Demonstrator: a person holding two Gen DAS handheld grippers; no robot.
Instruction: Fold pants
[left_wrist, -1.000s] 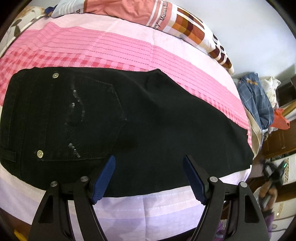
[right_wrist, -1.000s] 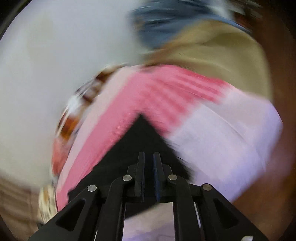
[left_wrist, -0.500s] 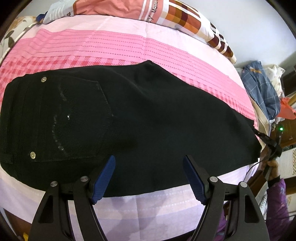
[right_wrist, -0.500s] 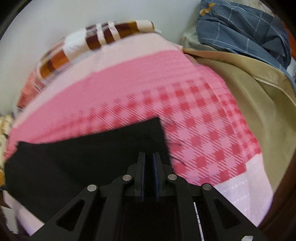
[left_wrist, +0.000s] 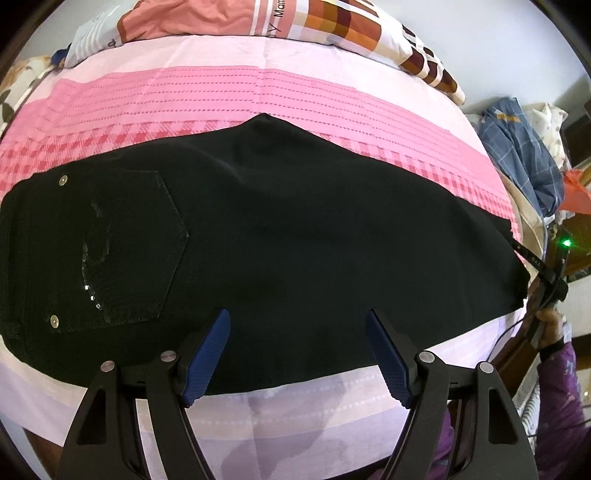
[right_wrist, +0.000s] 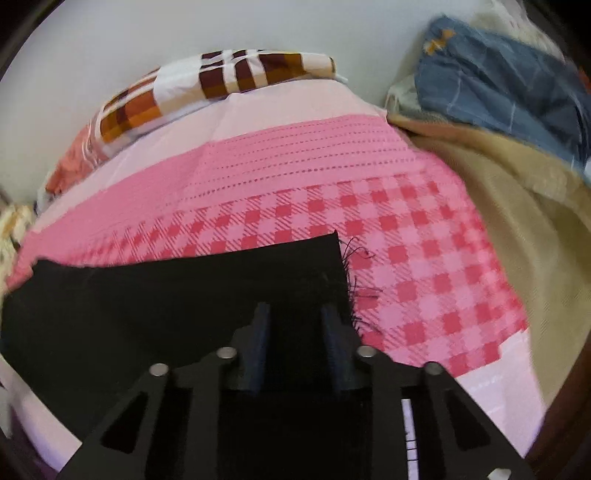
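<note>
Black pants (left_wrist: 295, 240) lie flat across the pink bed sheet (left_wrist: 258, 96), folded lengthwise, waistband and back pocket (left_wrist: 129, 243) at the left, leg hem at the right. My left gripper (left_wrist: 297, 332) is open and empty, hovering over the near edge of the pants. My right gripper (right_wrist: 295, 321) is at the frayed leg hem (right_wrist: 347, 280), with its jaws parted a little over the cloth of the pants (right_wrist: 184, 295). It also shows in the left wrist view (left_wrist: 546, 269) at the hem end.
A patterned pillow (left_wrist: 332, 26) lies along the far side of the bed. A blue checked cloth (right_wrist: 498, 85) and a beige blanket (right_wrist: 517, 206) are piled beyond the bed's right end. The sheet's pale lilac border (left_wrist: 295, 406) runs along the near edge.
My right gripper has gone from shut to slightly open at the leg hem, and the pants now lie flatter. The left wrist view has shifted a little; that gripper stays open.
</note>
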